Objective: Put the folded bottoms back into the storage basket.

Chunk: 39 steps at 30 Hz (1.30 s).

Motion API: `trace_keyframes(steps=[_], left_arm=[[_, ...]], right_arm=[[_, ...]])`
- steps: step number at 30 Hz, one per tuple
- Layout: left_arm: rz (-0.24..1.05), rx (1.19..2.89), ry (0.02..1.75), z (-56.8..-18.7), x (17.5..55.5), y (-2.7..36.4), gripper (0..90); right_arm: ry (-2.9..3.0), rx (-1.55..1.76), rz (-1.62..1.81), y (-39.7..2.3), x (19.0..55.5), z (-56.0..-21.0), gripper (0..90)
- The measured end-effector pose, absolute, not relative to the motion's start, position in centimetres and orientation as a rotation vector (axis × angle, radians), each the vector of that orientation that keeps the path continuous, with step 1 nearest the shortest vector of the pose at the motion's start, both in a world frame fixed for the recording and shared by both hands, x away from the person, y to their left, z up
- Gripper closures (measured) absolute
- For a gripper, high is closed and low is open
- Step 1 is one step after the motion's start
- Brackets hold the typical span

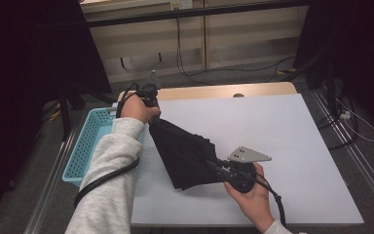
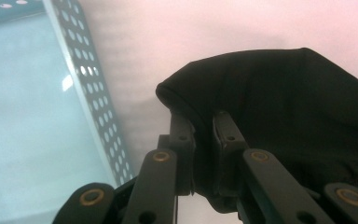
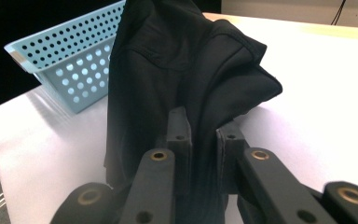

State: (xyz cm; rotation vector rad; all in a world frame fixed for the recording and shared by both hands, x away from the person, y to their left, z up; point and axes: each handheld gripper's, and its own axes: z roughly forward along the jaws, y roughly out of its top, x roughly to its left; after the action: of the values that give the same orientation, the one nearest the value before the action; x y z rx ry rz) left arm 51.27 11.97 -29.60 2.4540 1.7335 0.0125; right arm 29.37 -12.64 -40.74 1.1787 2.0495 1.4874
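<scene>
Both grippers' fingers [image 2: 182,135] clamp black cloth [image 1: 185,151] (left hand [image 1: 139,109] higher).

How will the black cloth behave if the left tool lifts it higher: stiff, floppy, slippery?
Probably floppy: the black cloth sags and folds between the left tool and the right tool. It looks light, since small pinches hold it up. It may slide easily on the smooth white table.

The black cloth [image 2: 279,121] hides both grippers' jaw tips. The blue basket [image 2: 37,116] is cut off, its inside perhaps blurred.
</scene>
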Motion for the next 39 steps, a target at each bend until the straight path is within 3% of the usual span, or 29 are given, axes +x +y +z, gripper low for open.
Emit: trace_keyframes(steps=[39], left_arm=[[0.141, 2.456, 1.775, -24.5, 51.6, 14.3, 81.2]], right_arm=[[2.022, 1.083, 1.576, -9.7, 30.6, -37.5, 79.5]])
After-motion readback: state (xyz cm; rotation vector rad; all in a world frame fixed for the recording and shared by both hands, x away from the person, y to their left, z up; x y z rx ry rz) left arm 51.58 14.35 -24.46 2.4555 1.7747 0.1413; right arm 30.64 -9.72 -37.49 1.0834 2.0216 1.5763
